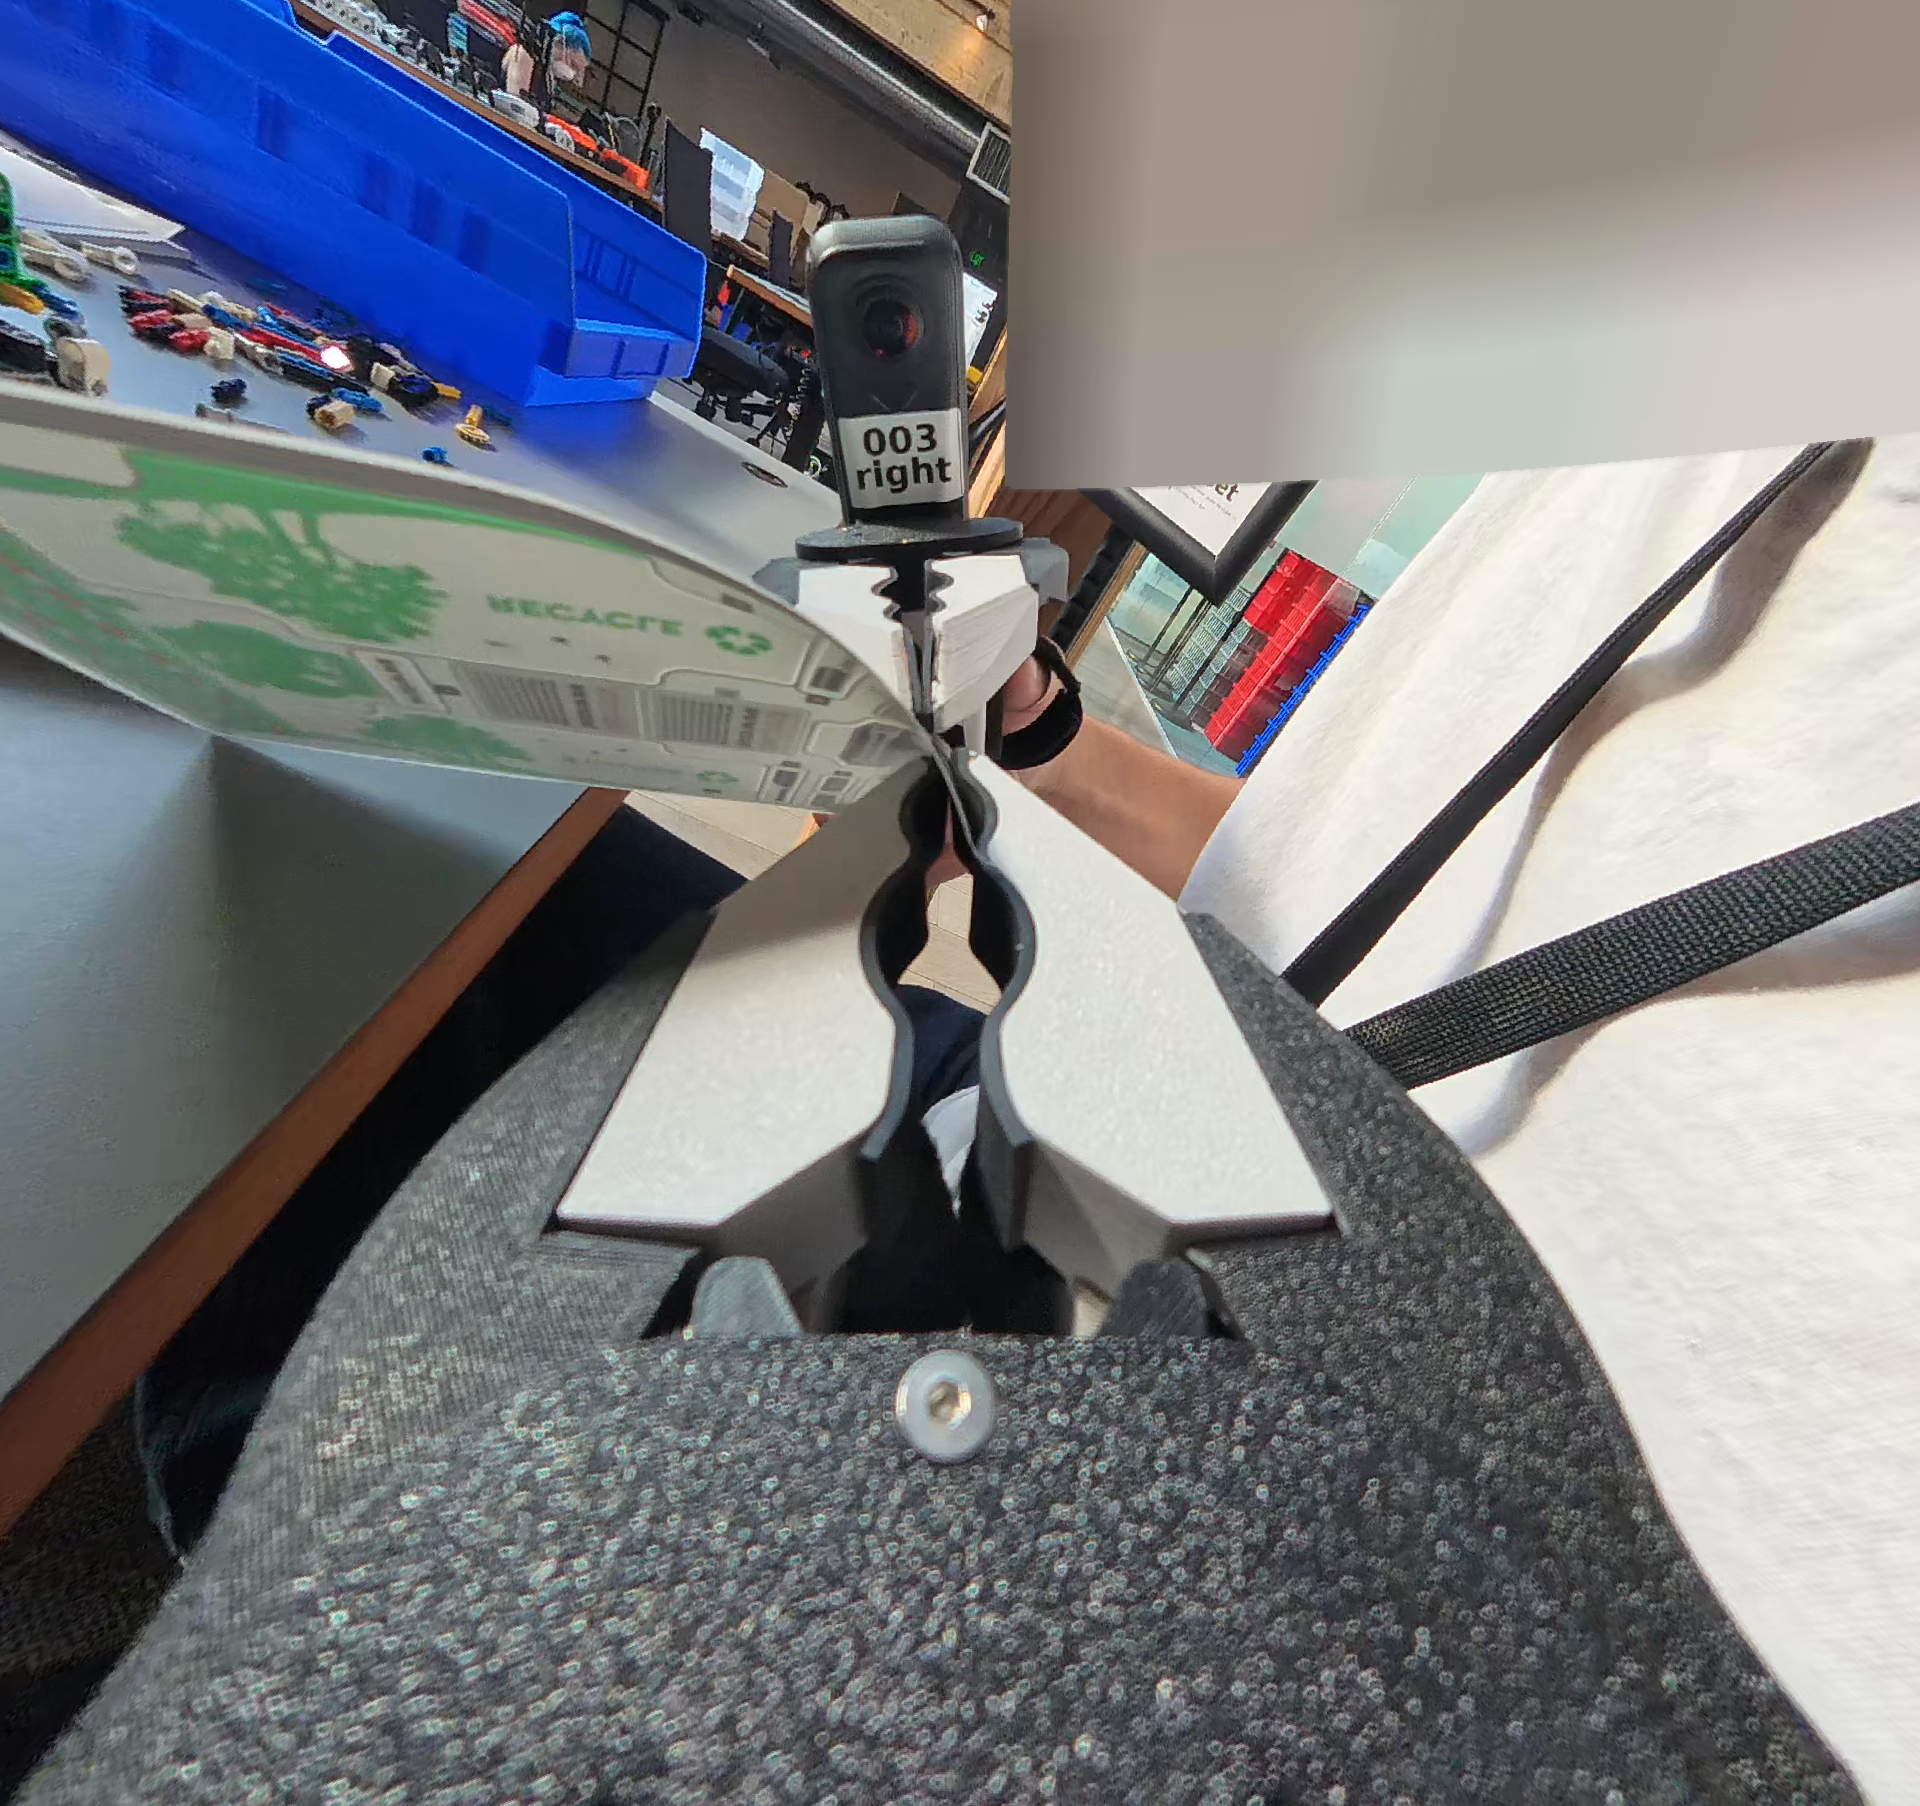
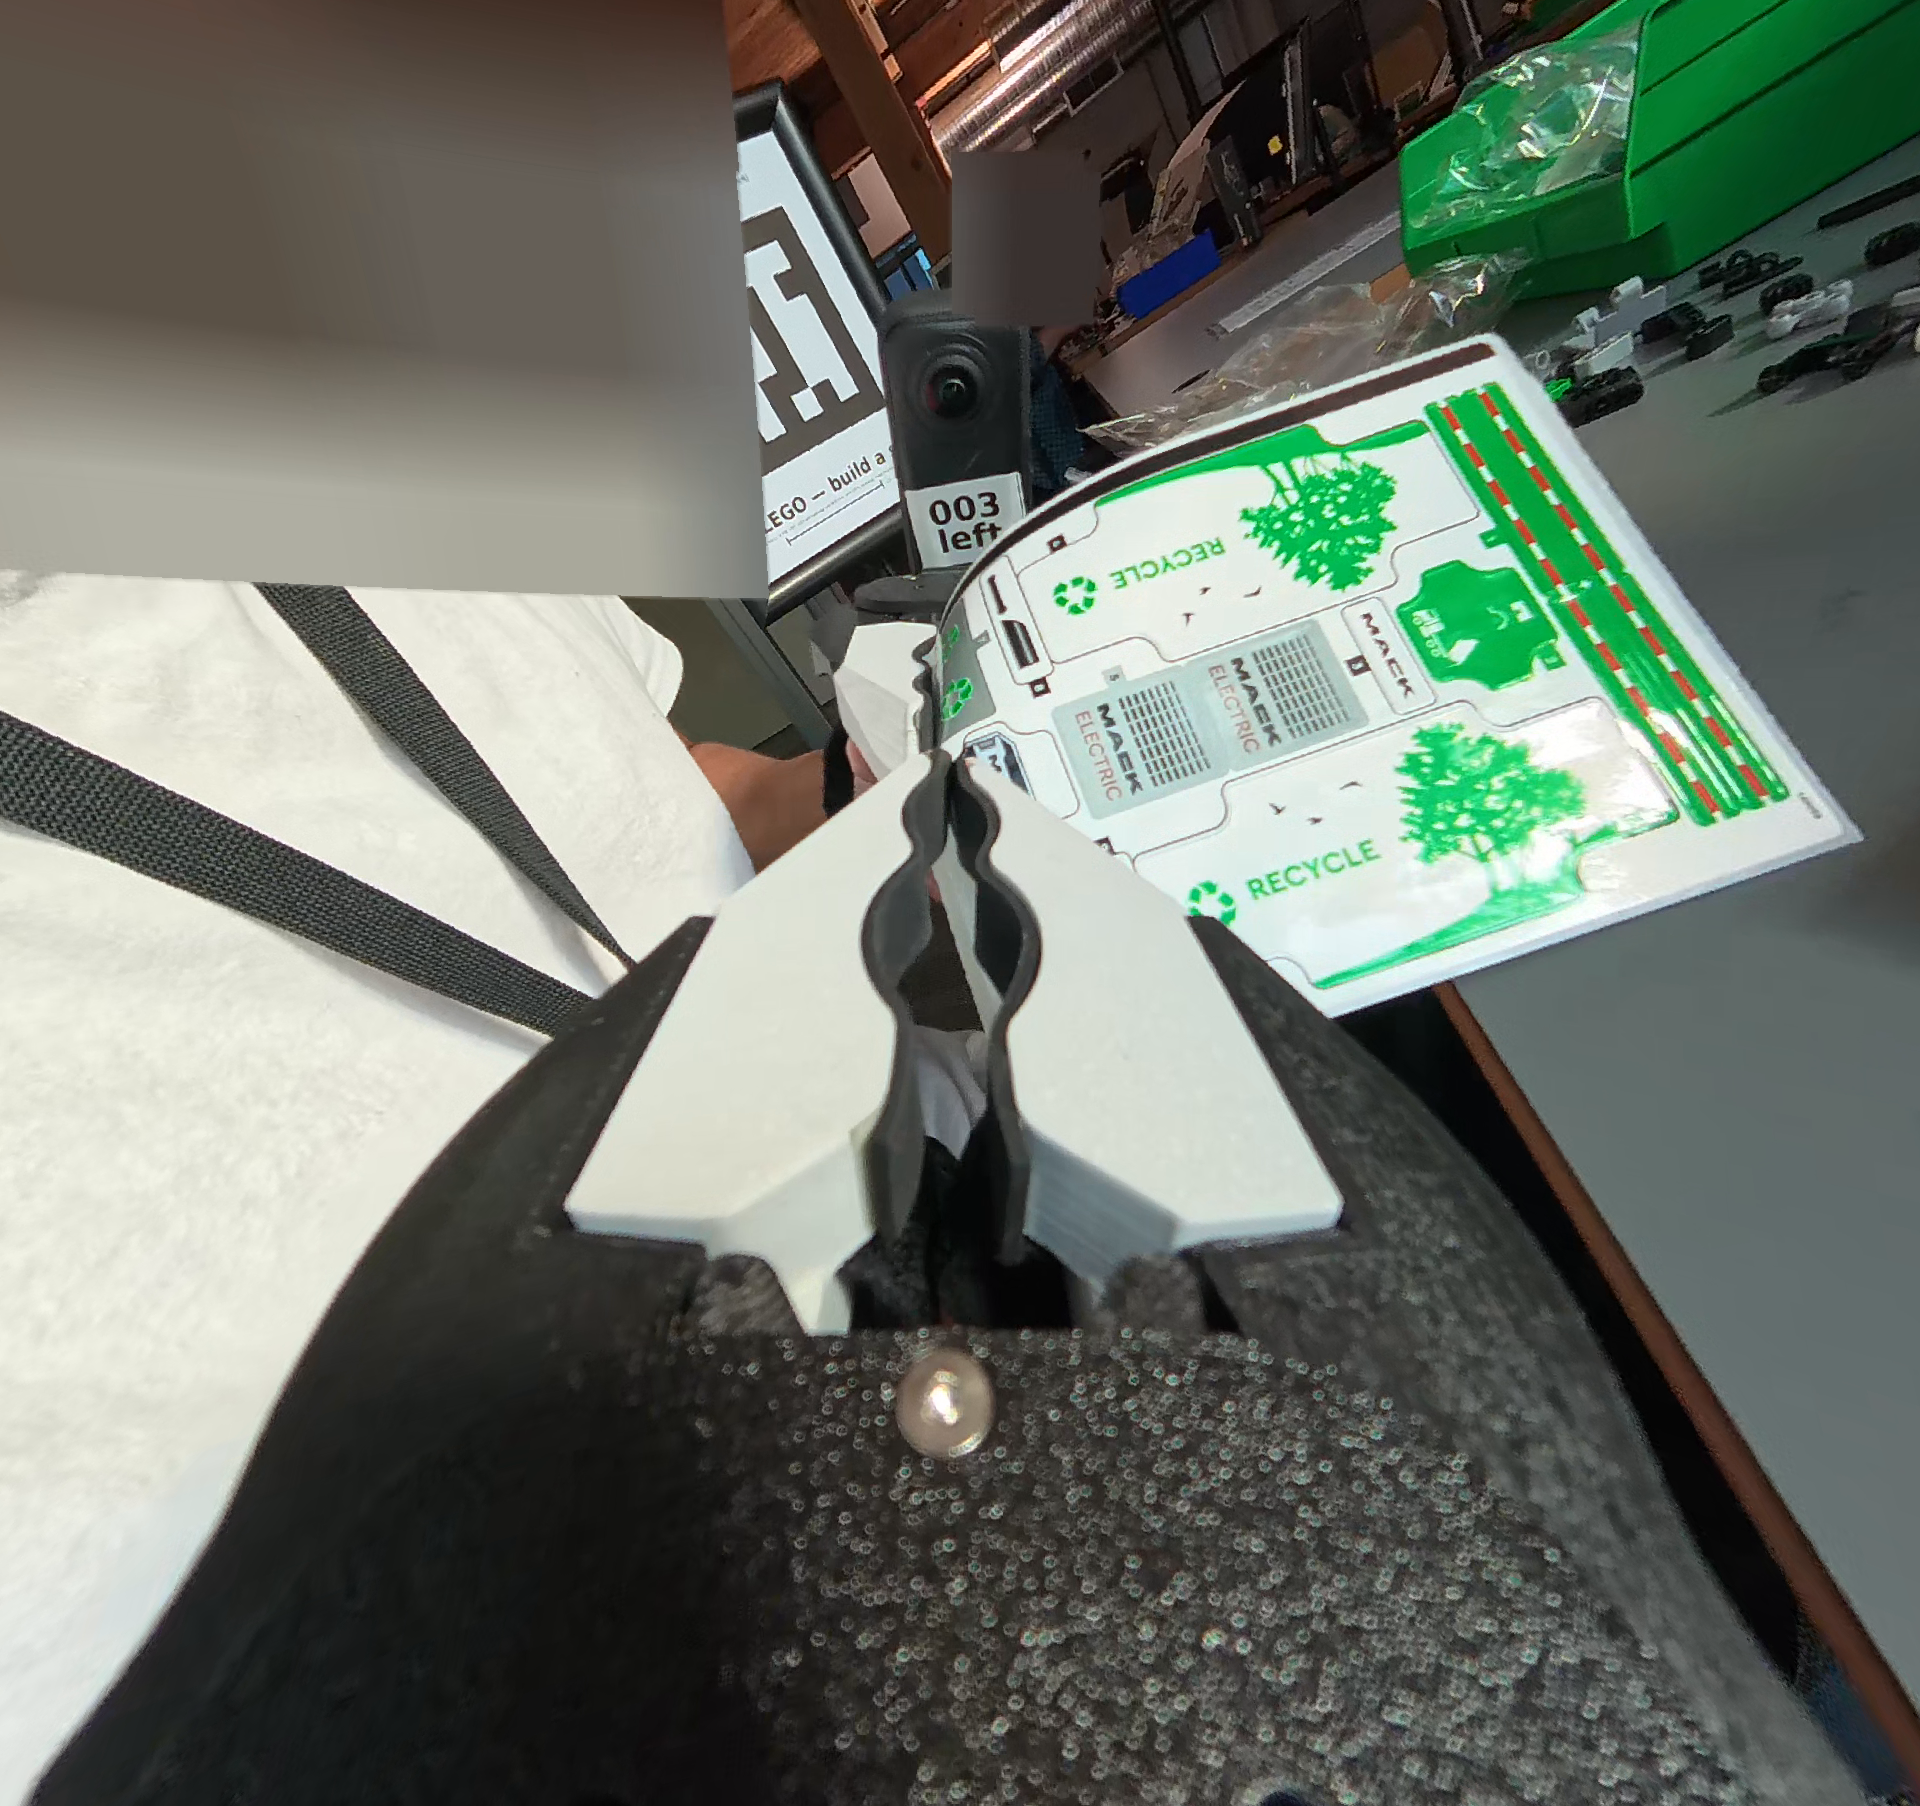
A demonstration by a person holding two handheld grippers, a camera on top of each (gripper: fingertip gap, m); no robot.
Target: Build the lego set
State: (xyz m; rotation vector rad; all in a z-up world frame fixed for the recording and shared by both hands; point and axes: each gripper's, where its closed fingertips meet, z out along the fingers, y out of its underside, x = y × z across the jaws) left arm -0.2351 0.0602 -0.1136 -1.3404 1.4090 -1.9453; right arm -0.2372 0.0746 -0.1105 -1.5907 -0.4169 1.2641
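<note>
Sticker sheet [image 2: 1455, 717] curls between both grippers, left [image 1: 940, 748] and right [image 2: 948, 764], whose fingers pinch its hidden edge.

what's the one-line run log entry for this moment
left tongs: shut on sticker sheet | right tongs: shut on same sheet edge | sheet: curled, above grey table
</note>
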